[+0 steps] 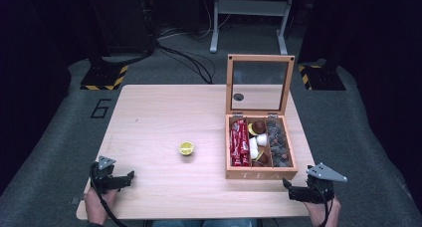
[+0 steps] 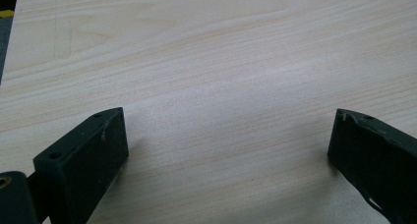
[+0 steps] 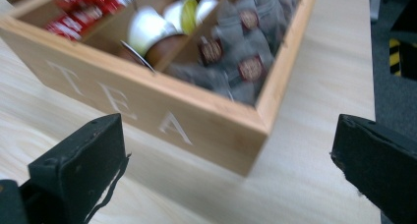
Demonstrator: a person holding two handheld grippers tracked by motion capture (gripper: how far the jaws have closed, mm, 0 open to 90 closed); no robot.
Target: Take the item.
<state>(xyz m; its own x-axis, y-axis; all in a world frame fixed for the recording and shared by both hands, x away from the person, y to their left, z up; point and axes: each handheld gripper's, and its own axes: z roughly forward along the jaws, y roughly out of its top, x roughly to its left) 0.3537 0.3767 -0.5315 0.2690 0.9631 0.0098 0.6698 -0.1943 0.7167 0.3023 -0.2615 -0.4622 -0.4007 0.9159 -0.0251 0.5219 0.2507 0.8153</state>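
Tea box (image 1: 261,173) of pale wood sits at the right side of the light wooden table (image 1: 164,112), its glass-paned lid (image 1: 259,84) standing upright at the back. Three compartments run front to back: red sachets (image 1: 239,143) in the left one, white, yellow and brown capsules (image 1: 258,142) in the middle one, dark wrapped tea bags (image 1: 278,142) in the right one. The letters TEA mark the front wall. A halved lemon (image 1: 186,148) lies cut face up to the left of the box, well apart from it.

The right gripper (image 1: 293,188) rests at the table's near edge, just in front of the box's front right corner, held by a hand (image 1: 323,212) coming up from below. Its jaws point left, toward the near edge in front of the box, and stand wide apart with nothing between them; in the right gripper view that corner of the box lies beyond them.

The left gripper (image 1: 128,179) sits far to the left of the box, near the table's front left corner, held by the other hand (image 1: 97,204). Its jaws point right, spread wide over bare wood, clamping nothing.
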